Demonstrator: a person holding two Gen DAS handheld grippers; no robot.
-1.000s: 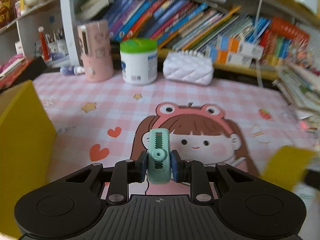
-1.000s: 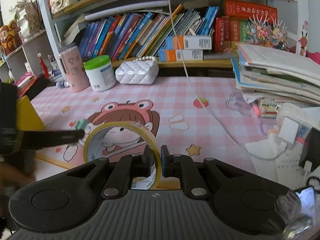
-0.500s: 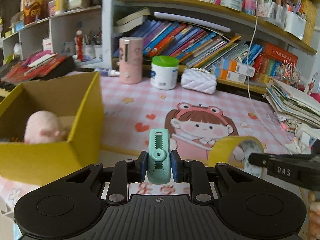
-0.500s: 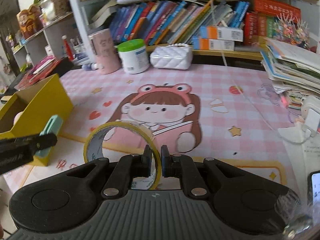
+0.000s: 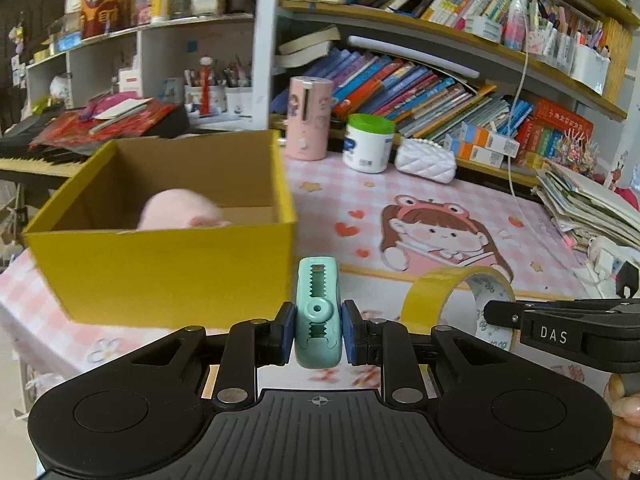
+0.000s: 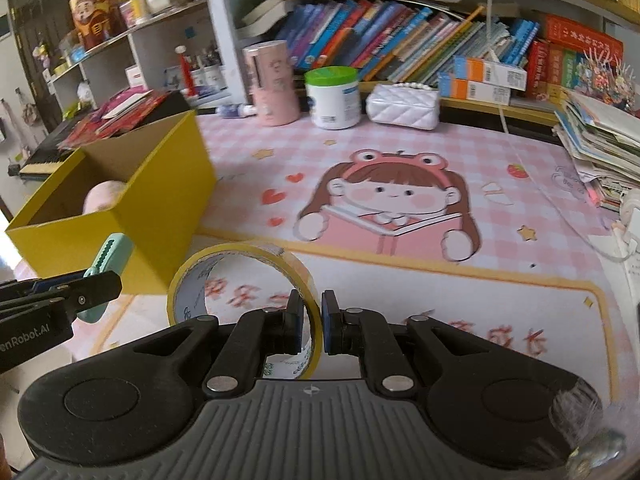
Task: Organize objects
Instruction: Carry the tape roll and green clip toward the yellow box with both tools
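A soft pink plush toy [image 5: 180, 210] sits in the open yellow cardboard box [image 5: 172, 268] on the pink checked cartoon desk mat [image 6: 400, 152] before crowded bookshelves [image 5: 420, 80], as my left gripper [image 5: 318, 330] pinches a mint-green plastic clip [image 5: 318, 312] and my right gripper [image 6: 310, 326] pinches a yellow tape roll [image 6: 244, 276].

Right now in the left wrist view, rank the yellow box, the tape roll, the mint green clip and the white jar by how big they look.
1. yellow box, by far the largest.
2. tape roll.
3. and 4. mint green clip and white jar look alike; the clip sits right at the camera, so I won't rank them.
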